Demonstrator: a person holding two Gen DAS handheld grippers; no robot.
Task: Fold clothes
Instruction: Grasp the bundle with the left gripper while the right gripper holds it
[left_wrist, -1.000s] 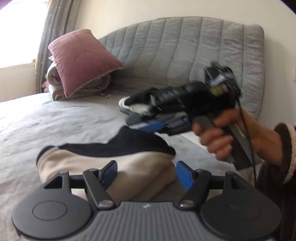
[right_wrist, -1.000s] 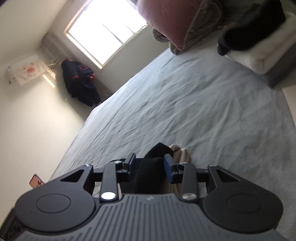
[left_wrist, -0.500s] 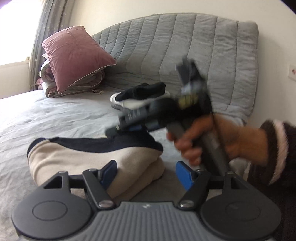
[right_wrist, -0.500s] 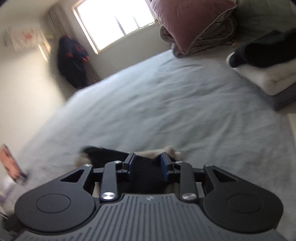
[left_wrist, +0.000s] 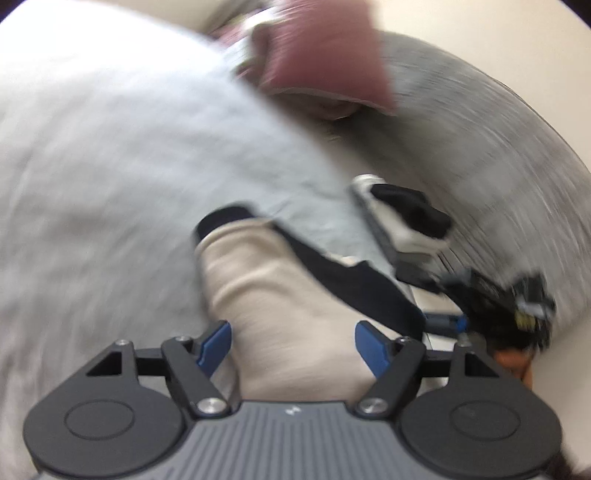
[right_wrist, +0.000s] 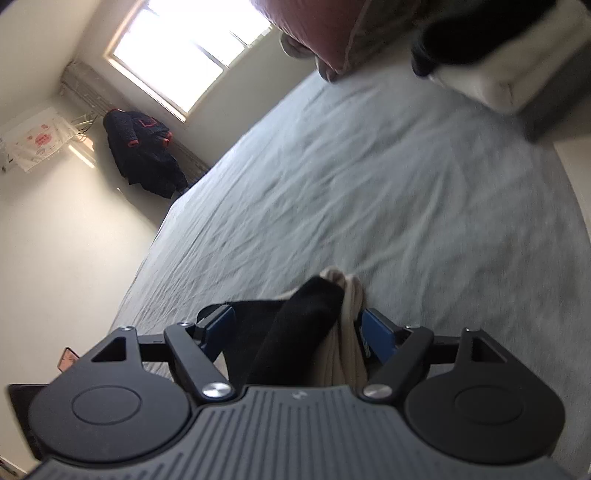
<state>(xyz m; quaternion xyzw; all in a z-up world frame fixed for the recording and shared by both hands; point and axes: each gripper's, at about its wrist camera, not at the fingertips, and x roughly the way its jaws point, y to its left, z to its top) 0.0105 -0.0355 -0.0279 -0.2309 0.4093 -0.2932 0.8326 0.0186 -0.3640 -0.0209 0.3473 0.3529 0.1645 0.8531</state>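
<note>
Right gripper (right_wrist: 295, 328): jaws just sprung wide; black-and-cream fold of the garment (right_wrist: 317, 332) sits between the blue pads, right pad touching the cream cloth, left pad clear of it. Released.
Left gripper (left_wrist: 291, 345): jaws apart, straddling the cream body of the garment (left_wrist: 280, 295); pads not pressing. View blurred.
Garment: folded bundle, cream with black trim, on the grey bed (right_wrist: 369, 192), at its near edge.
Folded stack (right_wrist: 509, 62): black over white, toward the headboard (left_wrist: 480, 147) edge.
Pink pillow (left_wrist: 325, 62): far corner by the headboard.
Window (right_wrist: 192, 48): bright, dark coat (right_wrist: 144, 151) hanging beside it.
</note>
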